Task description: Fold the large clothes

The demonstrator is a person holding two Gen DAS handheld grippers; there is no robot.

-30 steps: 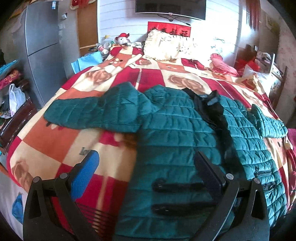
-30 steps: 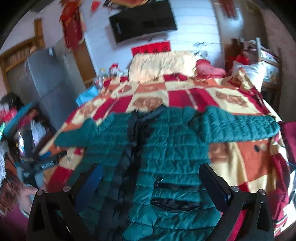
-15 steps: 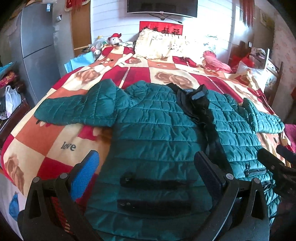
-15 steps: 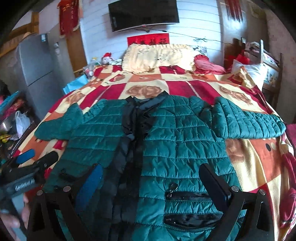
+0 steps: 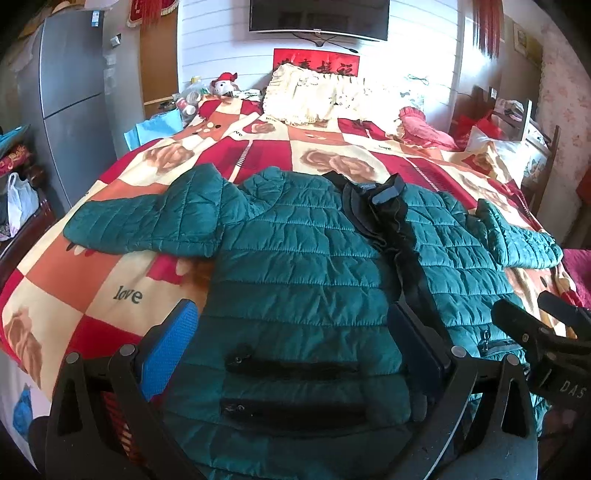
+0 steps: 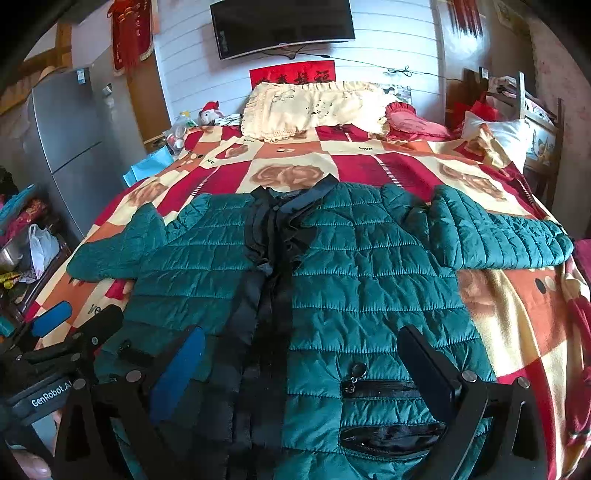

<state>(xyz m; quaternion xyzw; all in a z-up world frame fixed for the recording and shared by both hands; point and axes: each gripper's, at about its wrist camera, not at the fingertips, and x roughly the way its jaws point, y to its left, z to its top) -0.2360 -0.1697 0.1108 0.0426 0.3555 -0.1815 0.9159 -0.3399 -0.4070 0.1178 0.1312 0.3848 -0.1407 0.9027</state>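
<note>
My left wrist camera looks from the foot of the bed toward the headboard wall, low over the green jacket and offset to its left half. My right wrist camera faces the same way, offset right. Both share the jacket, pillows and wall television; each glimpses the other gripper.
</note>
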